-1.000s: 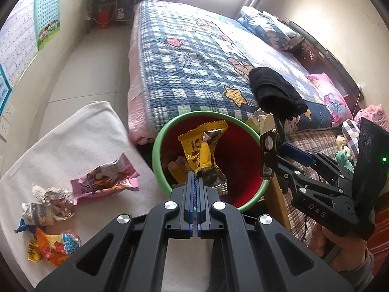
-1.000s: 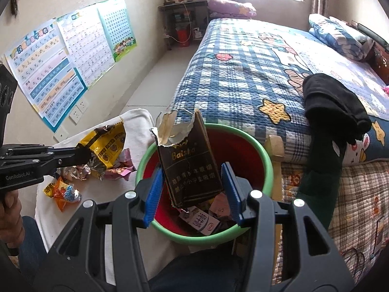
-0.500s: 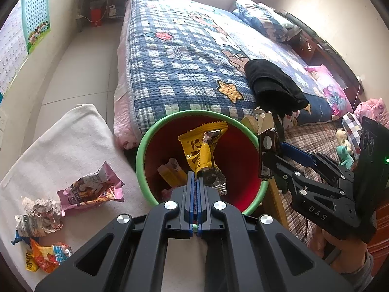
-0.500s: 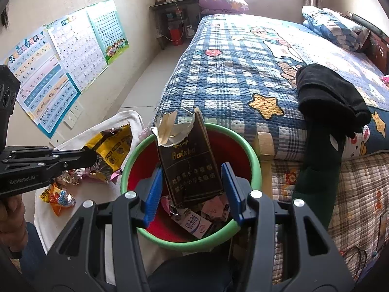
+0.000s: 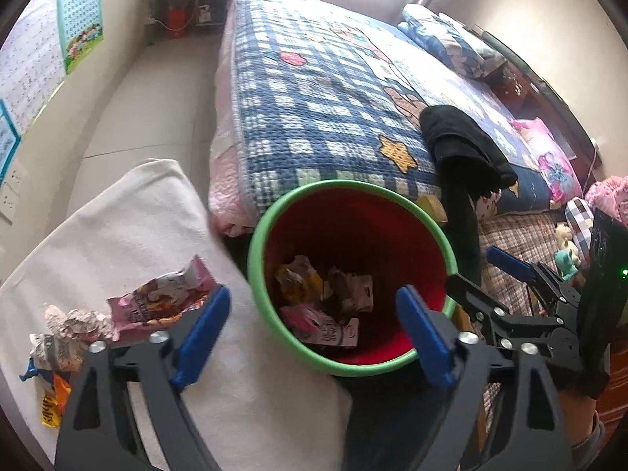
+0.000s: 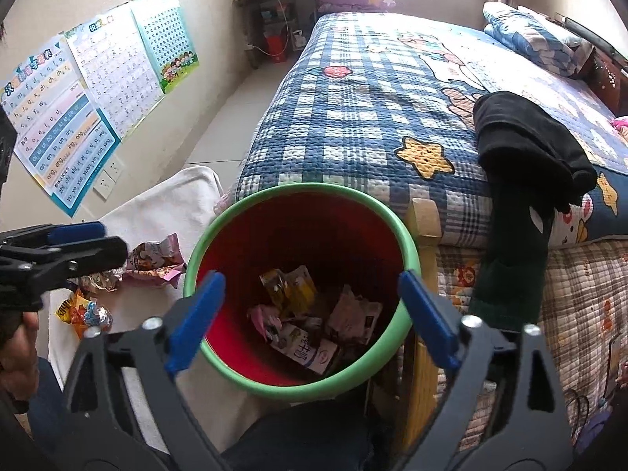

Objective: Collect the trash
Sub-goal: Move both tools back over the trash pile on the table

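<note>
While both claws hang over the green-rimmed bin [image 5: 351, 274], the step in hand looks like the end of a drop: the left claw [image 5: 312, 333] and the right claw [image 6: 312, 310] have both just been opening, their blue pads now stand wide apart, and nothing is between them. Several wrappers and a small carton lie at the bottom of the red inside of the bin, so this part of the task seems done. More trash is not yet collected. It lies on the white cloth [image 5: 129, 212] that covers the counter, to the left of the bin: a pink snack wrapper [image 5: 161, 300] just beside the left pad of the left claw, a crumpled paper ball [image 5: 66, 333] touching it on the far side, and an orange packet [image 5: 53, 396] near the edge of the picture, lower left. In the right wrist view the same three pieces show between the bin and the left claw [image 6: 74, 241], which is seen from the side. I judge that the next move calls for one claw to turn away from the bin toward the cloth, go down over the pink wrapper with open pads, and close on it. The wrapper is thin and flat, so the pads must reach low, and they could pinch the cloth too.
</note>
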The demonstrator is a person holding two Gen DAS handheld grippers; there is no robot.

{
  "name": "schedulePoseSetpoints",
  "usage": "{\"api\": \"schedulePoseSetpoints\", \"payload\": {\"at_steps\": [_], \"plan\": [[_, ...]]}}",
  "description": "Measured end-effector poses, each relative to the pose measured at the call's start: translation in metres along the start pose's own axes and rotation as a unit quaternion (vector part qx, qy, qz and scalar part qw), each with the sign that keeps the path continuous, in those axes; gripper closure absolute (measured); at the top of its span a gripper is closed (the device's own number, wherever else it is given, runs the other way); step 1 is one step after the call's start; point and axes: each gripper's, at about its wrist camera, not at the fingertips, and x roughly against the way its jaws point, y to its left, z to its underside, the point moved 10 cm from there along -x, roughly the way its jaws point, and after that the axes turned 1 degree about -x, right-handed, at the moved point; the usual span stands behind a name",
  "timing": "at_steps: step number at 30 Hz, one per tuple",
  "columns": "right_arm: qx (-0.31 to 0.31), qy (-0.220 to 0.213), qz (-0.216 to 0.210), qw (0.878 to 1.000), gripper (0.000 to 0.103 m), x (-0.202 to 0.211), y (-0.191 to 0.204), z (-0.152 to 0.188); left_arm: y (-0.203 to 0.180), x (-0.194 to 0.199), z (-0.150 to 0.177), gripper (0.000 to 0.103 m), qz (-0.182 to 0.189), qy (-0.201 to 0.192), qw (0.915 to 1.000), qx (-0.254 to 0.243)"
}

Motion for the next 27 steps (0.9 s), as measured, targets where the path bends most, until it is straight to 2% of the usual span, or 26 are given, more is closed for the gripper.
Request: {"api": "schedulePoseSetpoints", "payload": {"at_steps": [3, 13, 20, 27], "plan": [[0.003, 0.001, -0.001, 1.0, 0.005, 0.002, 0.004, 0.003, 0.011, 0.011, 0.005, 0.012, -0.018, -0.007, 0.9998, -0.003], [0.022, 0.004, -0.026, 0.999, 0.005, 0.015, 0.05, 0.014, 0.05, 0.047, 0.047, 0.008, -0.049, -0.02, 0.9985, -0.008], [0.048, 0.012, -0.045, 0.998, 0.005, 0.012, 0.097, 0.025, 0.1, 0.064, 0.082, 0.008, -0.065, -0.021, 0.997, 0.036], [0.084, 0.023, -0.066, 0.994, 0.005, 0.006, 0.149, 0.037, 0.156, 0.093, 0.114, 0.008, -0.089, -0.034, 0.9914, 0.09]]}}
